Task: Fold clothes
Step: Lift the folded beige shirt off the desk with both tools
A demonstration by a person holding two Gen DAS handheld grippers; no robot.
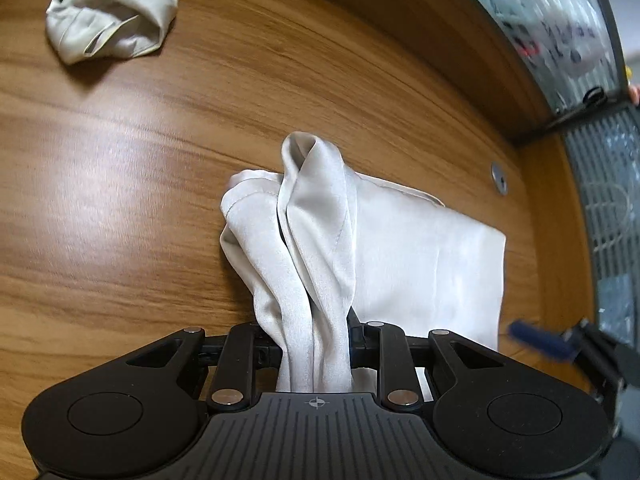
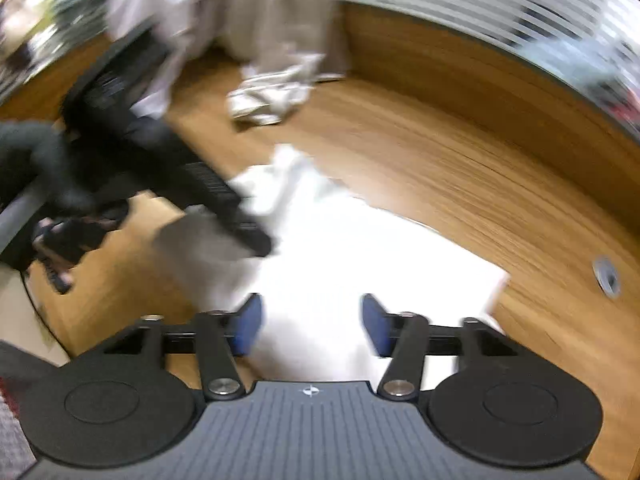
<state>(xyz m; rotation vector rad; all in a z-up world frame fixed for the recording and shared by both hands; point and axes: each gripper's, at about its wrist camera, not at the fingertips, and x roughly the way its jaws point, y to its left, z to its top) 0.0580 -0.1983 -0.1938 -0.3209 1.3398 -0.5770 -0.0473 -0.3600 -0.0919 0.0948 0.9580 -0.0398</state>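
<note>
Left gripper (image 1: pixel 314 344) at bottom centre, jaws clamped on a bunched rope of the pale garment (image 1: pixel 400 248). Right gripper (image 2: pixel 312 326) has blue pads apart over white cloth, gripping nothing. Garment lies centre frame on the wooden table (image 1: pixel 140 208). Risk: silky cloth may slip or drag the flat fold askew. Long axis runs bottom to upper centre. A second crumpled garment (image 1: pixel 112 12) lies upper left.

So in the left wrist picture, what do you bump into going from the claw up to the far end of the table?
Left claw → white cloth it pinches → bare wooden table → crumpled pale garment at the far left corner.
</note>
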